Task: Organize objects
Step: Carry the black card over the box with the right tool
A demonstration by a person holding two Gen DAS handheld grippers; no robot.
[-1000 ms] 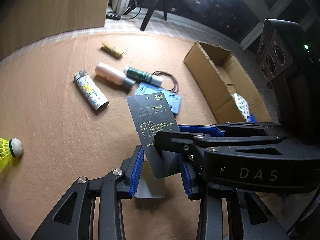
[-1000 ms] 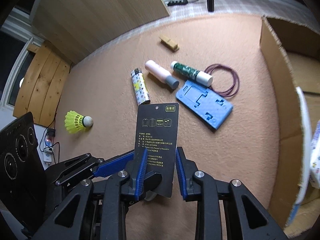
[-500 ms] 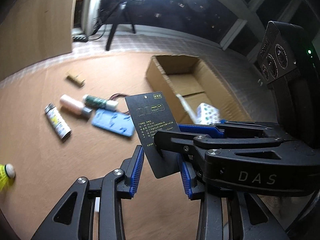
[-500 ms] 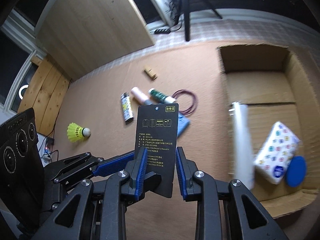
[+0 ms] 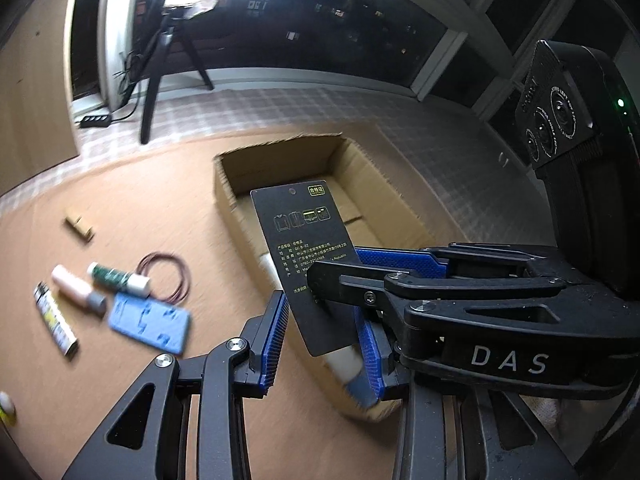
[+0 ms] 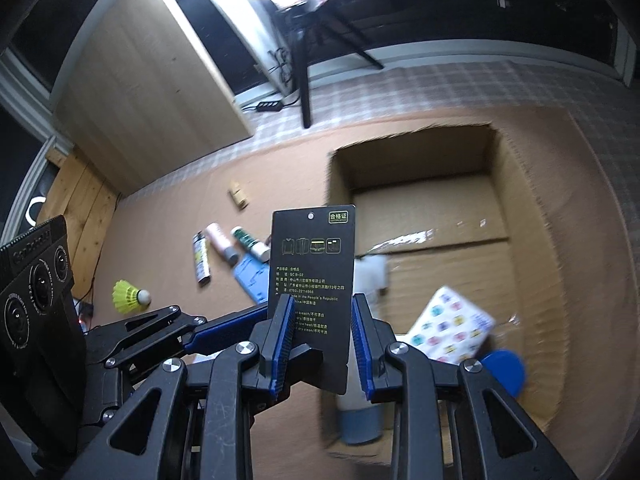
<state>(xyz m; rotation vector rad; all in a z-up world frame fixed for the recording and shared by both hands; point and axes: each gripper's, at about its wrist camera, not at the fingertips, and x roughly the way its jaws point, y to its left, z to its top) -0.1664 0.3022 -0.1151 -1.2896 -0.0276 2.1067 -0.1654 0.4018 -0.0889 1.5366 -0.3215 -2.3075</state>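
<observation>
**Step in hand (judged):** transfer of one loose item into the container.

- Held the black hang tag (image 5: 304,248) upright over the near part of the cardboard box (image 5: 280,164), at the crossing point of the left gripper (image 5: 320,308) and the right gripper (image 6: 320,300).
- Found the fingers of each gripper apart, with the tag between the blue pads (image 5: 276,340) in both wrist views.
- Could not tell the load-bearing pair, nor a firm clamp from mere bracketing.
- Noted a patterned packet (image 6: 452,328) and a blue disc (image 6: 504,368) already inside the box.

**Next move (judged):**

- Called for travel forward past the box wall, descent toward bare cardboard, then release.
- Called for care against flutter or tilt of so thin a card on release.

**Outside the box, well apart from the tag:**

- Counted a lighter (image 5: 54,320), a pink tube (image 5: 76,290), a green tube (image 5: 116,278), a blue holder (image 5: 150,322), a cord loop (image 5: 164,276), a wooden clip (image 5: 80,228) and a yellow shuttlecock (image 6: 128,296).

**Surface and room:**

- Recorded a tan, felt-like mat (image 5: 120,200) under the box and all loose items.
- Recorded, beyond the mat, a checked floor (image 5: 280,108), a tripod (image 5: 160,60), a power strip (image 5: 95,121), a pale wooden panel (image 6: 152,80) and dark windows (image 5: 360,32).
- Noted strong glare from a lamp overhead.
</observation>
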